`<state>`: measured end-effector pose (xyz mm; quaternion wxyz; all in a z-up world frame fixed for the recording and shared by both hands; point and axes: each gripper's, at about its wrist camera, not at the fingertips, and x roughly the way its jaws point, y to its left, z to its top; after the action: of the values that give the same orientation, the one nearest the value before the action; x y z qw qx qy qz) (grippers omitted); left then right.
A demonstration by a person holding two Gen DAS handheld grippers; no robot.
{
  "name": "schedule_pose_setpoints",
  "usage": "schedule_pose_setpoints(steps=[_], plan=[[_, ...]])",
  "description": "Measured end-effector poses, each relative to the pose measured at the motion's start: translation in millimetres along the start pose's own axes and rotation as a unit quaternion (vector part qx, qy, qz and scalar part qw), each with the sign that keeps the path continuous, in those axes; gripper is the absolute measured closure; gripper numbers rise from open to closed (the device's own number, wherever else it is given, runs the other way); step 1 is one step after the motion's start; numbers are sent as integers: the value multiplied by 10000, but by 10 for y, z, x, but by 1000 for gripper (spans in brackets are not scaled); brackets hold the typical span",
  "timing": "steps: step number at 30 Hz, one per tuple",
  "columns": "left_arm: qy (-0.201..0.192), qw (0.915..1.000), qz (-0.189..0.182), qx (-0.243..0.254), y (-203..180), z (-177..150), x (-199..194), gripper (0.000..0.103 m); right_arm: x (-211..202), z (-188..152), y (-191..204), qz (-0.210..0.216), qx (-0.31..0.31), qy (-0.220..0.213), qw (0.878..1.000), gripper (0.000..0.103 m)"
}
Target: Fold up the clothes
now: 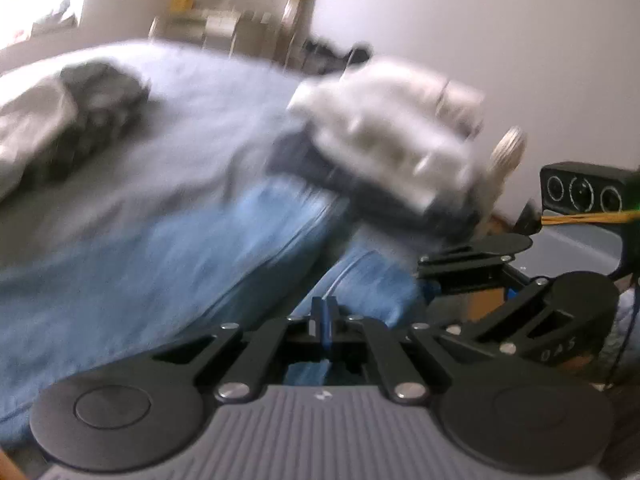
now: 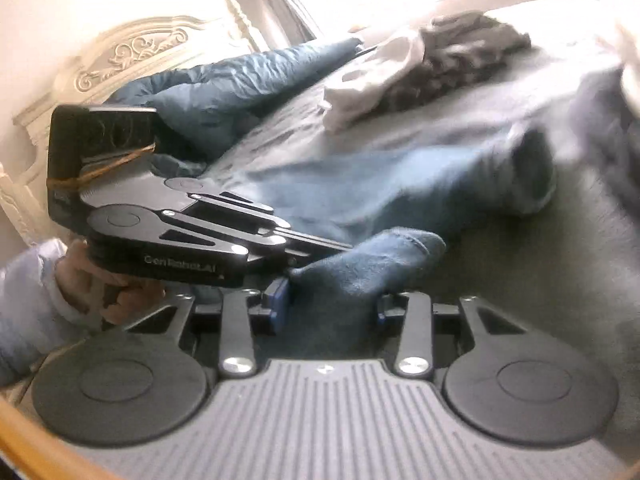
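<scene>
A light blue denim garment [image 1: 180,272] [image 2: 360,188] lies spread over the grey bed cover [image 1: 200,92]. One darker fold of it [image 2: 372,264] stands raised between the pads of my right gripper [image 2: 330,304] and fills the gap from pad to pad. From the left wrist view the right gripper [image 1: 424,276] sits at the garment's right edge. My left gripper [image 1: 324,318] has its blue pads together just above the denim, with no cloth visible between them. Its tip [image 2: 340,246] ends at the raised fold, and a hand [image 2: 100,288] holds it.
A blurred folded stack of white and dark clothes [image 1: 384,140] sits beyond the garment. A loose heap of grey and white clothes [image 1: 80,120] [image 2: 440,56] lies further back. A dark blue duvet [image 2: 220,88] is bunched against the carved headboard [image 2: 132,52].
</scene>
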<state>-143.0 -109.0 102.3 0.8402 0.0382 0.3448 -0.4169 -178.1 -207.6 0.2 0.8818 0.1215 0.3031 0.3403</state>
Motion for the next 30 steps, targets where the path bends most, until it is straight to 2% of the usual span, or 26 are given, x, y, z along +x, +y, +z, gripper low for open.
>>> schedule_pose_setpoints(steps=[1,3,6,7,10,11,12,14,16,18,21,23,26,28,30], plan=[[-49,9999,76,109,-59,34,-10,101,-111,80,58,-184,-295,-75,9994,65],[36,9990,307,314,-116,26,36,95,-301,231,134,-893,-956,-42,9914,63],[252,9972,595,386,-104,-49,88,85,-376,307,-46,-1892,-1369,558,9708,54],[301,9968,670,301,-69,-79,74,85,-387,300,-133,-2151,-1346,746,9644,54],[323,9930,1117,228,53,-178,-162,82,-473,199,-322,-2667,-884,810,9563,54],[347,9908,1287,214,110,-218,-269,70,-504,165,-381,-2830,-721,811,9530,54],[386,9883,1463,201,178,-264,-387,55,-531,133,-365,-2783,-653,712,9556,54],[544,9792,1950,125,375,-361,-650,46,-549,68,-197,-2552,-832,342,9627,53],[740,9619,2632,-43,594,-457,-950,46,-460,12,90,-2376,-1482,-29,9600,50],[756,9446,3174,-362,784,-568,-1306,46,-239,7,318,-1712,-1865,65,9674,47],[561,9259,3589,-1034,954,-791,-1810,45,142,-30,547,-690,-2117,377,9742,45],[315,9212,3557,-1542,1021,-1036,-2076,45,378,-107,551,-625,-2160,593,9726,45],[380,9223,3407,-1783,1067,-1477,-2081,44,620,-283,445,-776,-2055,858,9718,46],[535,9111,3702,-1733,1121,-1768,-2003,43,521,-358,377,-769,-1960,867,9737,46],[375,9033,3892,-1767,1175,-1953,-2005,38,372,-374,366,-1091,-2013,971,9686,46]])
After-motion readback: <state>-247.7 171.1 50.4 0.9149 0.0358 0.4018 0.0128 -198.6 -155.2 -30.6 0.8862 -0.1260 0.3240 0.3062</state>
